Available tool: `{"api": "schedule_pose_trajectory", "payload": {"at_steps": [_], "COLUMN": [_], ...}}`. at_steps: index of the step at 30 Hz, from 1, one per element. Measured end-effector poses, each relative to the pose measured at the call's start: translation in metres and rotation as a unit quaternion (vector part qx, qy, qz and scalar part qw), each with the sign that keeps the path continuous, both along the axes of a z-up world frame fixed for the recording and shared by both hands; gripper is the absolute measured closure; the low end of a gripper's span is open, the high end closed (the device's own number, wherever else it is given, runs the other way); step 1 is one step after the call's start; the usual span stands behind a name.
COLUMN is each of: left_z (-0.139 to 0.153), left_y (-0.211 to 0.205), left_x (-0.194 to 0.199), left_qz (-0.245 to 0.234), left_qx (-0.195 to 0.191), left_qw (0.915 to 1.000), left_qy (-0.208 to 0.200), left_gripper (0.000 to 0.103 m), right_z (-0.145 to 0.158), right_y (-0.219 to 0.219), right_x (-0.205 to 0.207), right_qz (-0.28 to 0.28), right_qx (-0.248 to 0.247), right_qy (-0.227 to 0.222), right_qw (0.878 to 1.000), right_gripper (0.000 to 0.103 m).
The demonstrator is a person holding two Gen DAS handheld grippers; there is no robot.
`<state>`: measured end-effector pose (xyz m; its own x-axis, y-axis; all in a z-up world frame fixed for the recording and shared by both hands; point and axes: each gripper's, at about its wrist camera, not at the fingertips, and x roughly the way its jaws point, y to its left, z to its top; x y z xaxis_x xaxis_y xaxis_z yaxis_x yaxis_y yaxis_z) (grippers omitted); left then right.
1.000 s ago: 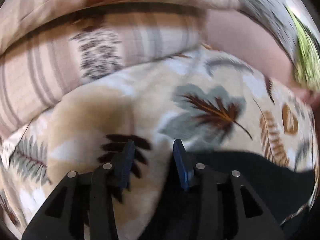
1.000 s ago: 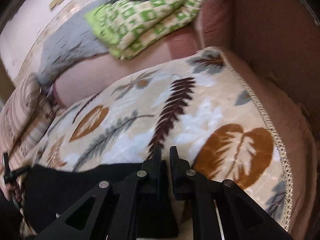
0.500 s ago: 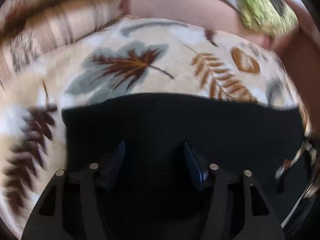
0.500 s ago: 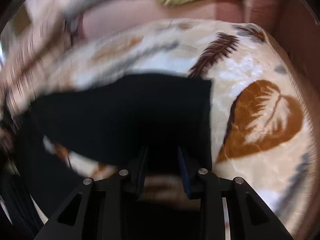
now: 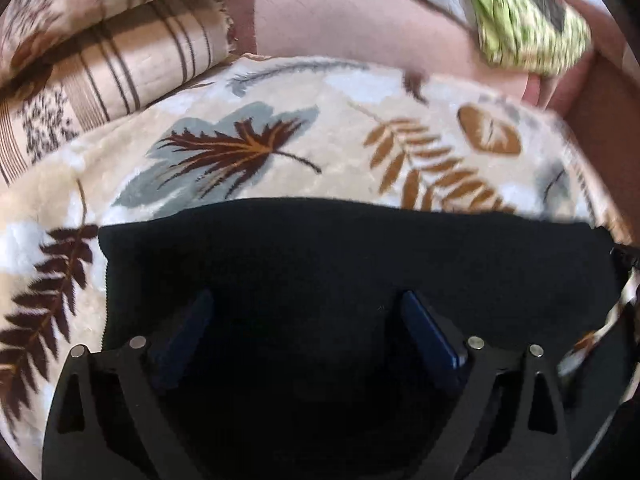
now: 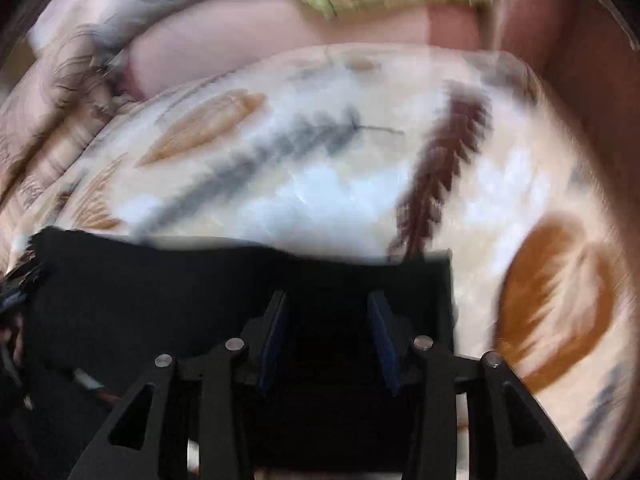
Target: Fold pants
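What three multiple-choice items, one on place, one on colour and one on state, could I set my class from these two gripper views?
1. Where do the pants lie?
A. On the leaf-print blanket
B. On a bare wooden floor
C. In a laundry basket

2. What colour are the pants?
A. Red
B. Black
C. White

3. How do the jaws of the left gripper and the right gripper stand?
A. Both spread apart
B. Both clamped tight together
C. One spread, one clamped

Key:
1 A, the dark cloth rests flat on the blanket with leaf pattern showing beyond its far edge.
2 B, the cloth reads solid black in both views.
3 A, a clear gap shows between the blue pads of each gripper, with nothing pinched between them.
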<state>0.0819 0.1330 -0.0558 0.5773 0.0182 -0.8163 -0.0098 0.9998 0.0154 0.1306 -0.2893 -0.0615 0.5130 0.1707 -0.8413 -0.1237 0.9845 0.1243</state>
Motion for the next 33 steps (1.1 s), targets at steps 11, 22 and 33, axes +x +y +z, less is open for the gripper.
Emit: {"api": "schedule_pose_trajectory", "payload": {"at_steps": [11, 22, 33], "left_z": [-0.004, -0.004, -0.004], "left_y": [-0.001, 0.0, -0.001], "left_x": [0.004, 0.002, 0.001], "left_qz": [0.0, 0.001, 0.003], "left_qx": [0.003, 0.006, 0.006], "left_qw": [1.0, 1.0, 1.0], "left_qy": [-0.002, -0.004, -0.005], "left_gripper": [0.0, 0.0, 0.0], "right_z": [0.004, -0.004, -0.007], "right_y": [0.003, -0.012, -0.007], "right_x": [-0.011, -0.007, -0.007], "right_qz": [-0.002, -0.003, 0.0], "right_qx": [0.002, 0.062, 0.034], "right_qy": [-0.048, -0.051, -0.054], "right_qw": [0.999, 0.997, 0.998], "right_gripper": [0.057, 0.051, 0.05]}}
